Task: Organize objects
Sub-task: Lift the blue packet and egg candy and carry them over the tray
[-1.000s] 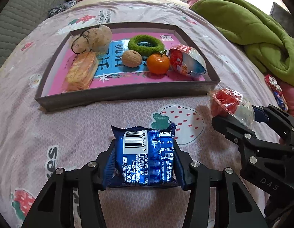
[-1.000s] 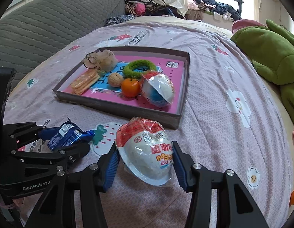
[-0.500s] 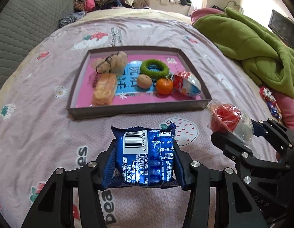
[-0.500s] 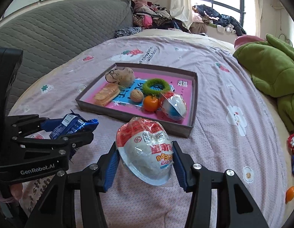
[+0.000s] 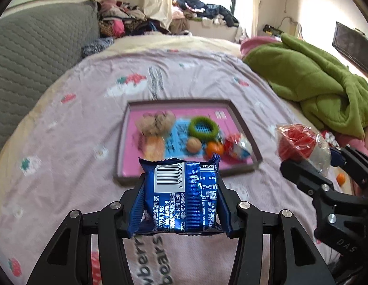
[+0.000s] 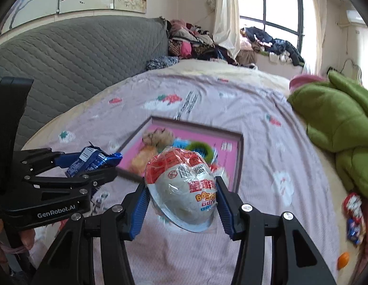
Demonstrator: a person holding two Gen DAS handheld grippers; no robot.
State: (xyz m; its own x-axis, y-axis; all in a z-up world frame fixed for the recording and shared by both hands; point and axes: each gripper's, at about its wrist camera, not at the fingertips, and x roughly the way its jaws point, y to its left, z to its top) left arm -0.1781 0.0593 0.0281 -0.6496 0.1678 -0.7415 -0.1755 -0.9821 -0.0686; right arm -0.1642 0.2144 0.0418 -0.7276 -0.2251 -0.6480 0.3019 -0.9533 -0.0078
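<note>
Above the tray, both tools loaded.

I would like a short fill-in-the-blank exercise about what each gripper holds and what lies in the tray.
1. The left gripper is shut on a ____ snack packet with a barcode.
2. The right gripper holds a wrapped, ____-shaped toy.
3. In the pink tray, the ring is ____ in colour.
4. Beside the walnut lies a small ____ fruit.

Missing words: blue; egg; green; orange
</note>
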